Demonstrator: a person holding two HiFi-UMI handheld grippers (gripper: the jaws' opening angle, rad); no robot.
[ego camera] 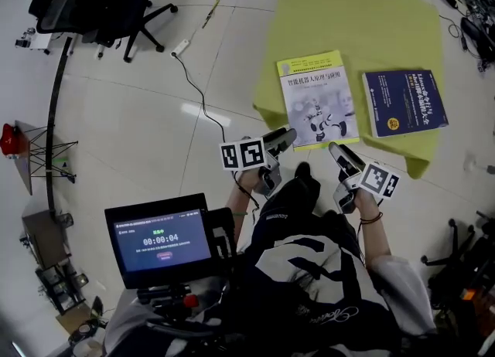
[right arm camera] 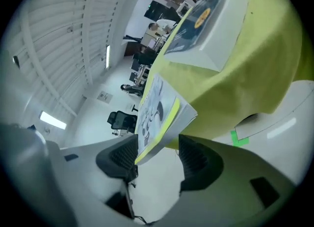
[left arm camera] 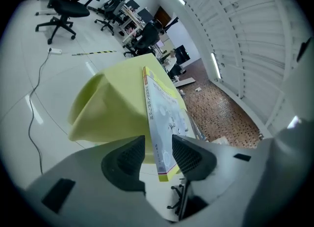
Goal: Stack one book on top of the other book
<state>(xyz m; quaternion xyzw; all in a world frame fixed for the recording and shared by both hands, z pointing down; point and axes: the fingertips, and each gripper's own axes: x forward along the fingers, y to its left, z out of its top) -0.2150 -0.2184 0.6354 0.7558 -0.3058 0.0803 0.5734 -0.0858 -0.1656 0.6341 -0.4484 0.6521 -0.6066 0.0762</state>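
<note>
A light book with a yellow-green border (ego camera: 317, 100) lies on a yellow-green cloth (ego camera: 348, 15) on the floor, and a dark blue book (ego camera: 404, 102) lies to its right on the same cloth. My left gripper (ego camera: 282, 141) is at the light book's near left corner. In the left gripper view this gripper (left arm camera: 158, 155) is open, with the book's (left arm camera: 162, 118) corner between the pads and a gap beside it. My right gripper (ego camera: 340, 153) is at the near right corner. It (right arm camera: 158, 159) is also open around the book's (right arm camera: 157, 113) corner. The blue book (right arm camera: 206, 14) shows beyond.
Black office chairs (ego camera: 100, 4) stand at the far left, and a cable (ego camera: 197, 85) runs across the white floor. A small screen (ego camera: 158, 239) is mounted near the person's body. A green tape mark (right arm camera: 239, 138) is on the floor by the cloth's edge.
</note>
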